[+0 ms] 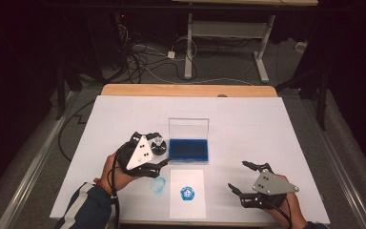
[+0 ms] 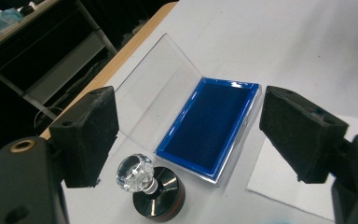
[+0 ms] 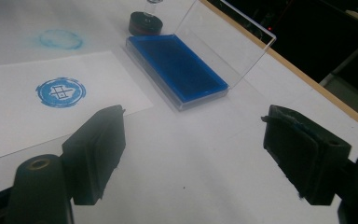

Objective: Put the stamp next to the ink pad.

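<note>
I see a dark room in the upper part of the high view, where a grey carpeted floor (image 1: pixel 228 67) carries loose cables and the white legs of another desk (image 1: pixel 228 33). Below it, filling the middle of the frame, my wooden table (image 1: pixel 186 89) is covered by a large white sheet (image 1: pixel 248 124). At the centre stands a blue ink pad in a clear plastic case (image 1: pixel 188 150), its transparent lid upright at the far side. Just under it, at lower centre, lies a white paper card with a round blue stamped emblem (image 1: pixel 187 192); left of the card a faint blue smudge (image 1: pixel 158 185) marks the sheet. Just left of the pad stands the round black stamp with a clear faceted knob (image 1: pixel 158 145).

My left gripper (image 1: pixel 155 151) sits at centre left, jaws spread wide around nothing, the stamp close by its left jaw in the left gripper view. My right gripper (image 1: pixel 242 177) rests at lower right, also released and empty.

The floor's edges are lost in darkness, the person's forearms are cut off by the bottom edge, and the stamp's knob is cropped at the top of the right gripper view.
</note>
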Demonstrator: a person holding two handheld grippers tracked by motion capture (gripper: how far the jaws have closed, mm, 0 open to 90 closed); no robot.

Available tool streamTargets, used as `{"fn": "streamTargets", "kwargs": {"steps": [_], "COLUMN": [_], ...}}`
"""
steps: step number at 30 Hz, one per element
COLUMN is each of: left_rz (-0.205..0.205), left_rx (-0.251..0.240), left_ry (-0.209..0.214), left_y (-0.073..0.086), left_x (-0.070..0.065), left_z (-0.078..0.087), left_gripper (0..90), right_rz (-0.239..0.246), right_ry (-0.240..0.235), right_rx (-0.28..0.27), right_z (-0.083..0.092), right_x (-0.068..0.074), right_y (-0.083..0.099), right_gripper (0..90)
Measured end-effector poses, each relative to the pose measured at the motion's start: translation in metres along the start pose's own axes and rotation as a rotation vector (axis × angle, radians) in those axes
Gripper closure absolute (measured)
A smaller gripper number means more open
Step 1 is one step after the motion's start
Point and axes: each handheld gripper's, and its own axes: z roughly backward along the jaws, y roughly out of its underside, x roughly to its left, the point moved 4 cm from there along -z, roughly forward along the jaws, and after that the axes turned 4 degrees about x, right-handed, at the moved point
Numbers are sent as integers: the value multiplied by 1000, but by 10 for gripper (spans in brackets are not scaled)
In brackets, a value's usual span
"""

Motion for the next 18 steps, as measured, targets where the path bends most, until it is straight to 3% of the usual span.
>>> {"fn": "streamTargets", "kwargs": {"steps": [8, 18], "left_rz": [-20, -4], "left_rx": [-21, -9], "left_ry": [-16, -47], "left_y": [7, 25], "left_x": [-6, -10], "left_z": [8, 16], "left_gripper": [187, 187], "right_rz": [-17, -49], "right_ry": [22, 69], "right_rx": [-2, -9], "right_z": [5, 14], "right_x": [-5, -14], "right_y": [3, 10], "right_gripper": [209, 207]}}
